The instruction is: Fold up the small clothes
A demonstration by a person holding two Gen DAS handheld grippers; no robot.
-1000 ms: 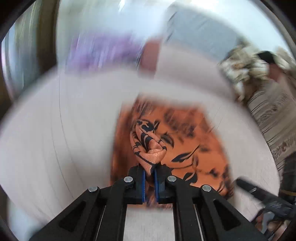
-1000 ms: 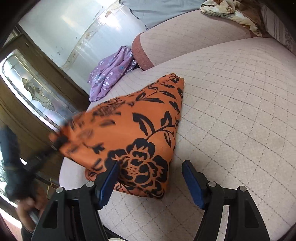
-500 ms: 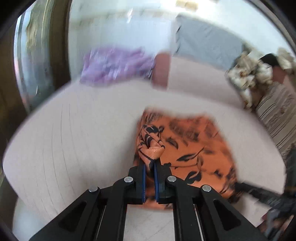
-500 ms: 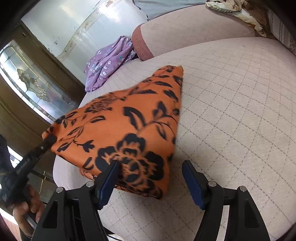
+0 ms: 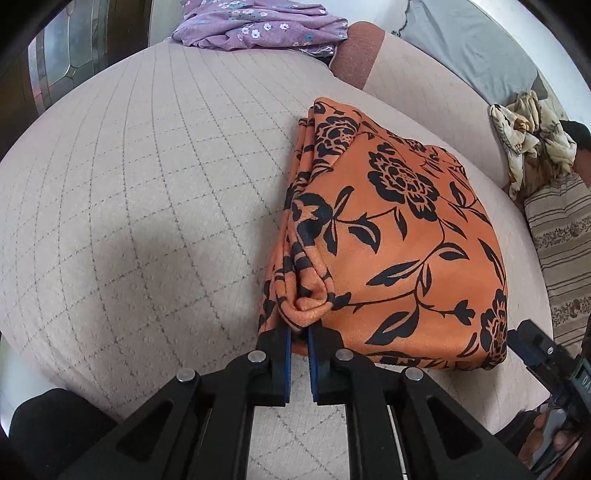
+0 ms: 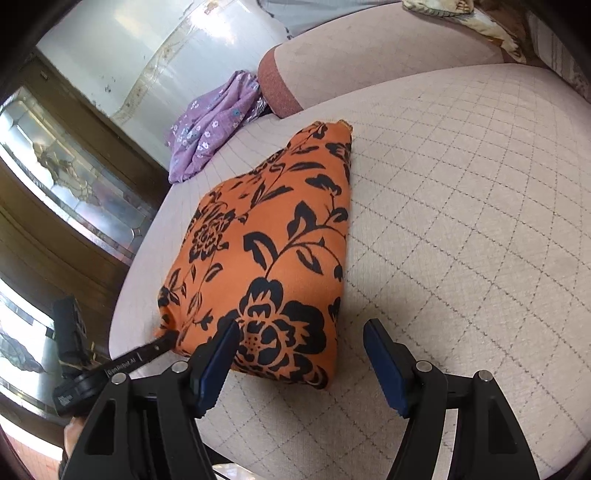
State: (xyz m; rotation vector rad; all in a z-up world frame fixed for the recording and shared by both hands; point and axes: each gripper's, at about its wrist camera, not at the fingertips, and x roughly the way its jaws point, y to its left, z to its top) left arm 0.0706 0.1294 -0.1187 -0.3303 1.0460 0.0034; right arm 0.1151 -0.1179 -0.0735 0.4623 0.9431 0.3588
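Note:
An orange cloth with a black flower print (image 5: pixel 399 236) lies folded on the quilted beige cushion (image 5: pixel 140 192). My left gripper (image 5: pixel 299 332) is shut on the cloth's near left corner, low at the cushion surface. The cloth also shows in the right wrist view (image 6: pixel 273 254). My right gripper (image 6: pixel 301 354) is open and empty, just above the cloth's near right corner. The left gripper's tip (image 6: pixel 162 341) shows there at the cloth's near left corner.
A crumpled purple flowered garment (image 5: pixel 258 26) lies at the cushion's far edge, also seen in the right wrist view (image 6: pixel 214 122). A grey pillow (image 5: pixel 469 48) and a patterned cloth heap (image 5: pixel 532 136) lie at the back right. A wooden glass-panelled door (image 6: pixel 66 177) stands left.
My left gripper has lowered the held corner, and the cloth now lies flat and folded on the cushion. The right gripper stays open close to the cloth.

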